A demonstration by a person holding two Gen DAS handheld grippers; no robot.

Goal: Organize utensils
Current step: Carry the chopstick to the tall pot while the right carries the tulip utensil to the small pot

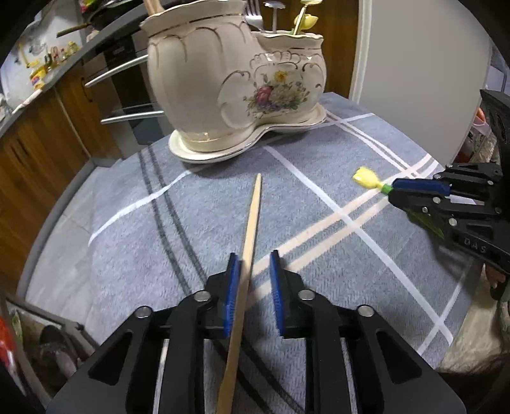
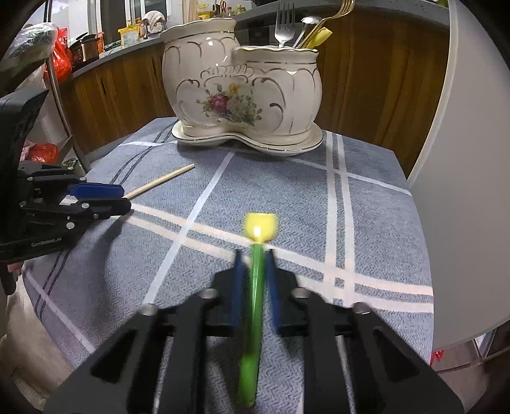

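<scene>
Left wrist view: left gripper point(image 1: 255, 270) is straddling a chopstick point(image 1: 250, 229) that is leaning on its left pad, with a clear gap to the right pad, so nothing is clamped and the jaws are standing slightly apart. Chopstick tip is pointing toward the holder point(image 1: 236, 82) at the table's point(image 1: 318, 229) far end. Right gripper point(image 1: 395, 188) is entering from the right edge, carrying the tulip utensil point(image 1: 366, 178). Judgement: centre the stick between both pads and close firmly before lifting; a one-sided contact will likely let it swing.

Right wrist view: right gripper point(image 2: 255, 264) is pinching the tulip utensil's point(image 2: 255, 286) green stem, yellow head forward, above the table. Holder point(image 2: 242, 92) is sitting ahead; its smaller compartment is already carrying forks point(image 2: 284, 25). Judgement: tilt upright before lowering in.

Hard to read: motion blur is smearing the stem and pads; the chopstick's near end is cut off; holder interiors are hidden.
</scene>
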